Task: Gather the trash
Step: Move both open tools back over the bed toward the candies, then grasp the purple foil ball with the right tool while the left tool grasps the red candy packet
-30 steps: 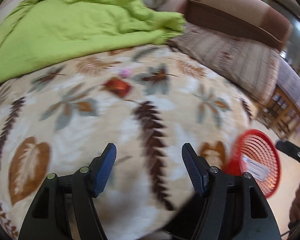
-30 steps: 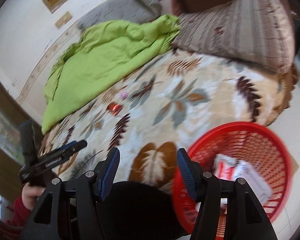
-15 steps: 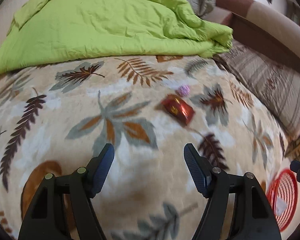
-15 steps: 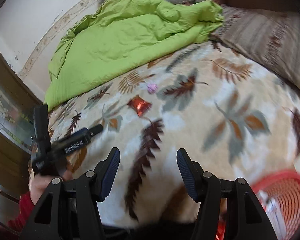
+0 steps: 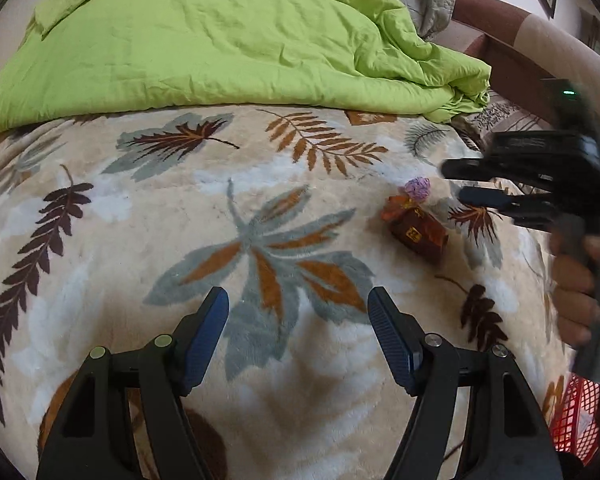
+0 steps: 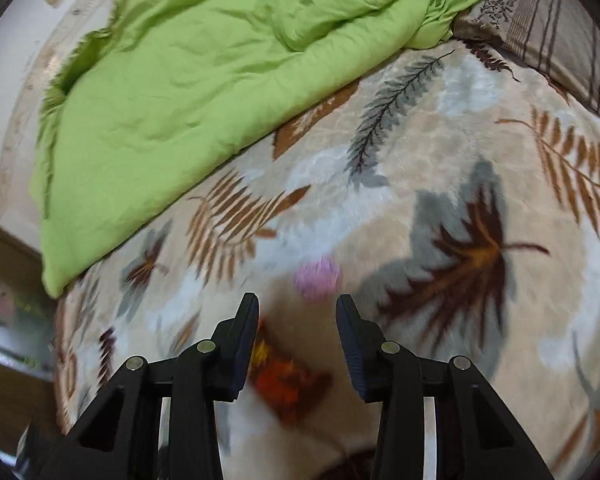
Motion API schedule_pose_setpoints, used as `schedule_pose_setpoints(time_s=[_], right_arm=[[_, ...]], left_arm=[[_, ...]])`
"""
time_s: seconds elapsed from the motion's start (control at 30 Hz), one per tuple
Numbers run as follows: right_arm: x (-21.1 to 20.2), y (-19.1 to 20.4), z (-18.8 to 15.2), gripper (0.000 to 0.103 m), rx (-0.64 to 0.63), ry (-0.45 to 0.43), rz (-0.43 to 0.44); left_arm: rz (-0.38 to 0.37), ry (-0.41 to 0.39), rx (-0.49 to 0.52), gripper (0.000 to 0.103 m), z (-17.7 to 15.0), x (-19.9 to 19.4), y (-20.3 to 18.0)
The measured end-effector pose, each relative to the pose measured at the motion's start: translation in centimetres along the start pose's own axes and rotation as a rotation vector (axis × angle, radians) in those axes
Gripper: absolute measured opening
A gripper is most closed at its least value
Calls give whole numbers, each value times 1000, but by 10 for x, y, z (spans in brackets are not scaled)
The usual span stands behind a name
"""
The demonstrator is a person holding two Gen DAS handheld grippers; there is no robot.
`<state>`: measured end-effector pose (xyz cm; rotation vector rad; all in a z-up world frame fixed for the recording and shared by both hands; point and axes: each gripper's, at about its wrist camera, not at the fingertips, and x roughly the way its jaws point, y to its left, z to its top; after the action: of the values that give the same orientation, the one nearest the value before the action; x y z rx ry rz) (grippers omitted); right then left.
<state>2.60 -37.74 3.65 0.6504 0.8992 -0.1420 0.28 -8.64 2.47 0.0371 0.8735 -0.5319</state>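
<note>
A crumpled red foil wrapper lies on the leaf-patterned blanket, with a small purple scrap touching its far end. My left gripper hovers open over the blanket, well short and left of both. My right gripper reaches in from the right, held by a hand, its tips just right of the purple scrap. In the right wrist view that gripper is open, the blurred red wrapper low between its fingers and the purple scrap just ahead.
A rumpled green duvet covers the far half of the bed. A striped pillow and a brown headboard lie at the right. The rim of a red mesh basket shows at the lower right, off the bed.
Both grippers have moved forward over the bed, away from the red basket. The right gripper has dropped close to the red wrapper and purple scrap and has narrowed somewhat.
</note>
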Motion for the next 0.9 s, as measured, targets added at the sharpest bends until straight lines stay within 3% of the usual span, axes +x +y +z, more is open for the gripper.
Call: schedule_pose_setpoints(time_s=[0.1, 0.2, 0.27, 0.43, 0.57, 0.7, 0.83, 0.9], right_arm=[[21, 3, 8, 44, -19, 10, -84], [39, 1, 12, 44, -19, 42, -103], [45, -3, 13, 36, -13, 46, -112], [33, -3, 8, 32, -67, 17, -76], [20, -1, -13, 32, -144, 27, -114], [7, 6, -46, 32, -136, 51, -61], [-7, 23, -69, 32, -104, 63, 98], [-16, 32, -75, 32, -106, 37, 115]], left_arm=[[-9, -2, -7, 71, 3, 1, 2], [-10, 2, -13, 71, 4, 3, 3], [-14, 9, -23, 71, 5, 4, 4], [-17, 21, -41, 71, 6, 6, 9], [-25, 34, -65, 71, 6, 8, 14], [-34, 44, -87, 71, 6, 8, 18], [-42, 35, -102, 71, 8, 4, 24], [-50, 25, -113, 71, 9, 4, 27]])
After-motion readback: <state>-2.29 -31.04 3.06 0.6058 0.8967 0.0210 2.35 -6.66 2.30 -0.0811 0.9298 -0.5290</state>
